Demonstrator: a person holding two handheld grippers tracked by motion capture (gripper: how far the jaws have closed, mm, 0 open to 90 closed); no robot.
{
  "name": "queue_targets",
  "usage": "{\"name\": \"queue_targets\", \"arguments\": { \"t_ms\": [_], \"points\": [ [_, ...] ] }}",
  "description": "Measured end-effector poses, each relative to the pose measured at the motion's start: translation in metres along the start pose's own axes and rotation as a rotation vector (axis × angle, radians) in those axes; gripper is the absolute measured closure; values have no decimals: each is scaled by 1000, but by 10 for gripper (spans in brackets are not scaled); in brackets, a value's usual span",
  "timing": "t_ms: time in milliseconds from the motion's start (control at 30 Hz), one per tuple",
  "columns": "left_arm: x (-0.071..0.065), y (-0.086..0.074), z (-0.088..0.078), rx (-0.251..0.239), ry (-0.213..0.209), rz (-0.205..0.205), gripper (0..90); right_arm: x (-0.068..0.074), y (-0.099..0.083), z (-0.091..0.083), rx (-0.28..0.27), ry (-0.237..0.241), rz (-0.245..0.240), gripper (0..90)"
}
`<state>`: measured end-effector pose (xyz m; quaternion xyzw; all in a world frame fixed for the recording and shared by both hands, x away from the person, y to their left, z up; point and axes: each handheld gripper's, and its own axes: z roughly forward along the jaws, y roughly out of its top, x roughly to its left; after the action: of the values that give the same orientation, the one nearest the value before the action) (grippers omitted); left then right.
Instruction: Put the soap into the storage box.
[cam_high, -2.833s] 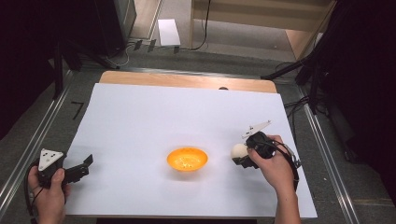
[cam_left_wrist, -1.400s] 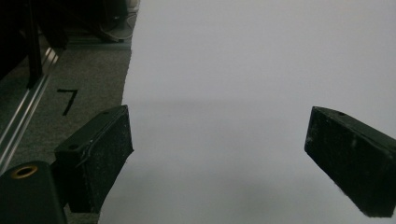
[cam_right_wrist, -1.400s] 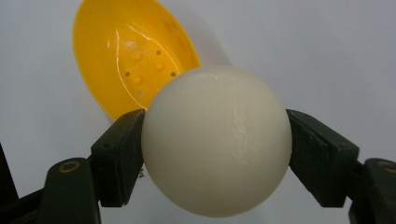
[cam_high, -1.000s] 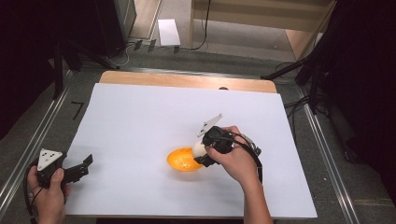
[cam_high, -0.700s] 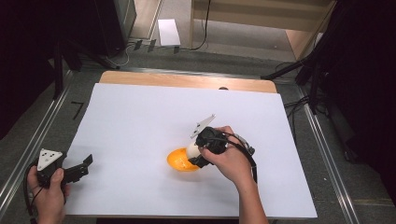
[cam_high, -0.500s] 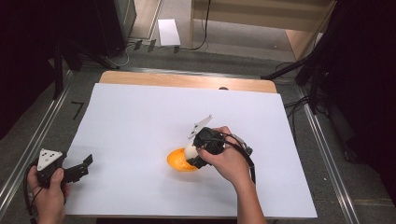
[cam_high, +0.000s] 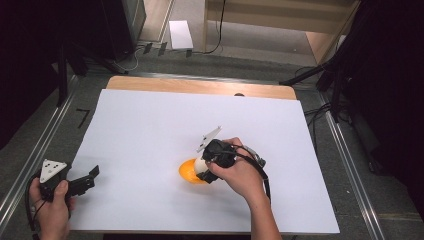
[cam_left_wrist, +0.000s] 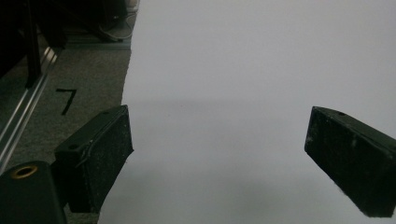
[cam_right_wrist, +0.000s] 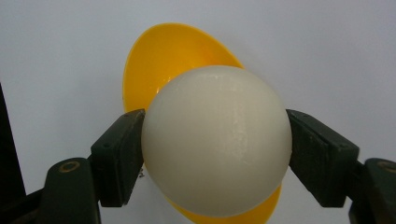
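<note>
A small orange bowl (cam_high: 188, 172) sits on the white sheet near the table's front middle. My right gripper (cam_high: 202, 167) is shut on a white ball (cam_high: 201, 164) and holds it right over the bowl. In the right gripper view the ball (cam_right_wrist: 215, 140) is pinched between both jaws, with the orange bowl (cam_right_wrist: 159, 65) directly beneath it. My left gripper (cam_high: 92, 175) rests at the front left edge of the sheet. Its jaws stand wide open in the left gripper view, with nothing between its fingers (cam_left_wrist: 100, 149).
The white sheet (cam_high: 150, 120) covers most of the table. A wooden strip (cam_high: 200, 86) runs along its far side. Metal rails (cam_high: 35, 150) border the table on the left and right. Cables and stands (cam_high: 320, 80) lie beyond the far right corner.
My right gripper carried the white ball leftward from the right side of the sheet to above the orange bowl. The left gripper has stayed put.
</note>
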<state>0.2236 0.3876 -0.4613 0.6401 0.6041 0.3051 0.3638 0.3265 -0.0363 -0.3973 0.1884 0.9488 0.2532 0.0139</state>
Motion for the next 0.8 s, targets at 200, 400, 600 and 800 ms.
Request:
{"name": "queue_targets", "arguments": {
  "t_ms": [200, 400, 600, 800],
  "points": [
    [0, 0, 0, 0, 0, 0, 81, 1, 0, 5, 7, 11, -12, 249],
    [0, 0, 0, 0, 0, 0, 81, 3, 0, 7, 6, 21, -29, 248],
    [0, 0, 0, 0, 0, 0, 81, 2, -1, 6, 4, 24, -15, 246],
    [0, 0, 0, 0, 0, 0, 81, 2, -1, 7, -4, 22, -18, 245]
  ]
}}
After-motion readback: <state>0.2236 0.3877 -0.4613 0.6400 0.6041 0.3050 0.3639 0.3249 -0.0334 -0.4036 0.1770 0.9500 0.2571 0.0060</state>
